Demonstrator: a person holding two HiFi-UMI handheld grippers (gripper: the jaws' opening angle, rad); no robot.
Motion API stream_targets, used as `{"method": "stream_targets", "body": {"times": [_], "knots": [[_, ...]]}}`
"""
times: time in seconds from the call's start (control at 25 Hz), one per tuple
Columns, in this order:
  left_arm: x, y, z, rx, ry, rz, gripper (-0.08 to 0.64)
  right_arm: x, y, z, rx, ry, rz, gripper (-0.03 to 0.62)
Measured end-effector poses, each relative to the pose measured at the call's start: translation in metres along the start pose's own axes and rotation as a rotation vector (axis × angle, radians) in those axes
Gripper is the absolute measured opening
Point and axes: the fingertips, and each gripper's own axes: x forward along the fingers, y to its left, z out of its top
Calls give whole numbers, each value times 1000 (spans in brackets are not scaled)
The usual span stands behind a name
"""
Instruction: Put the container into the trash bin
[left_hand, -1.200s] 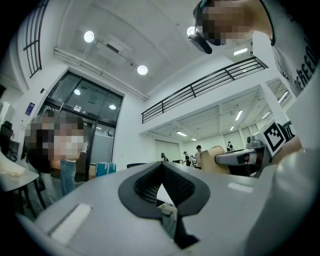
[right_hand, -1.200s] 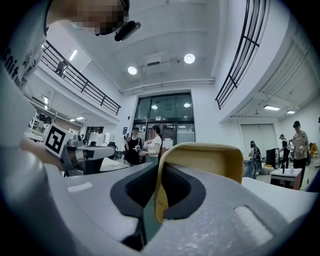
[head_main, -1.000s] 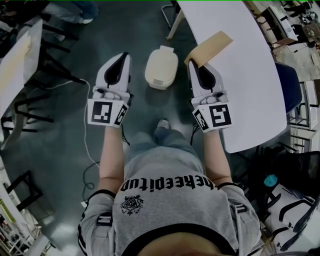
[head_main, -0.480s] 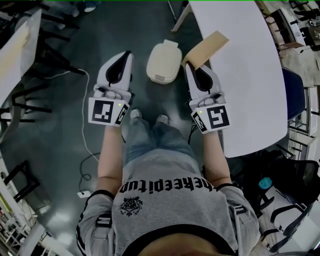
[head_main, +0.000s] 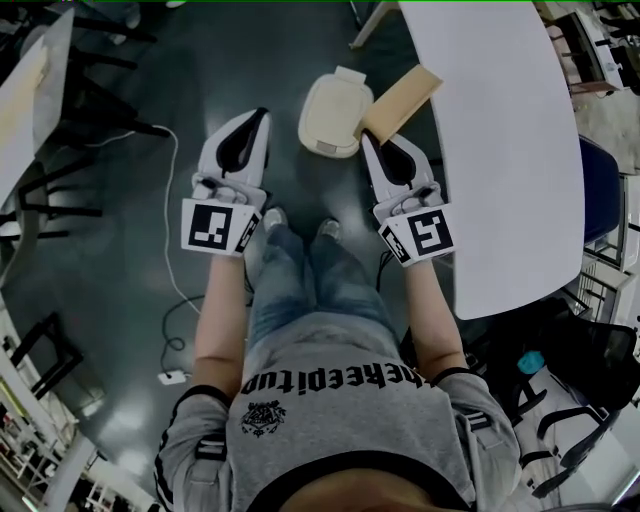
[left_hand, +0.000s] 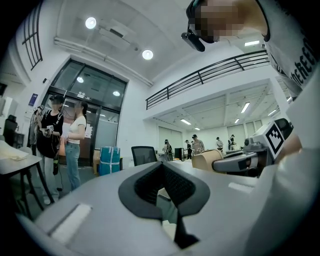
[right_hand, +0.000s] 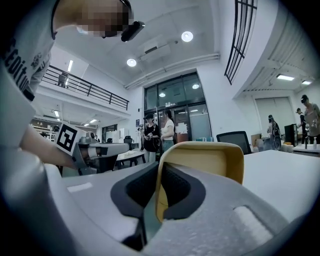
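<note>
**By the bin, on the dark floor**

The floor (head_main: 130, 250) here is dark and a bit shiny. A thin white cable (head_main: 172, 250) runs across it on my left. A big white table (head_main: 500, 150) stands on my right. The bin (head_main: 335, 115) sits on the floor in front of my feet. It is cream and its lid is down.

My right gripper (head_main: 370, 138) holds the container (head_main: 402, 100). The container is tan, like a paper box. In the right gripper view, one thin wall of it stands between the black pads. The pads press on that wall from both sides, so the jaws are only a little apart. The rest of the box sticks up and out past the tips.

From the head view, the container shows just to the right of the bin. Its far end lies over the edge of the table. It is not in the bin. I cannot tell if it touches the bin.

My left gripper (head_main: 262, 115) is to the left of the bin. Its jaws are together at the tips and there is nothing between them. Both grippers point away from me, one on each side of the bin.

Far off in the gripper views, some people stand by glass doors.
</note>
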Motion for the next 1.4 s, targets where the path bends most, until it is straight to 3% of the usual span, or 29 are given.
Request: {"method": "stream_targets", "body": {"times": [0.24, 0.6, 0.88, 1.4], "knots": [[7, 3, -34, -18, 50, -21, 14, 16, -9, -42, 54, 50, 15, 6], [18, -7, -94, -63, 115, -69, 14, 20, -39, -108, 96, 134, -26, 6], [28, -15, -134, -112, 137, -92, 14, 15, -53, -144, 148, 159, -44, 5], [43, -33, -240, -149, 272, -104, 14, 19, -69, -201, 185, 189, -46, 5]]}}
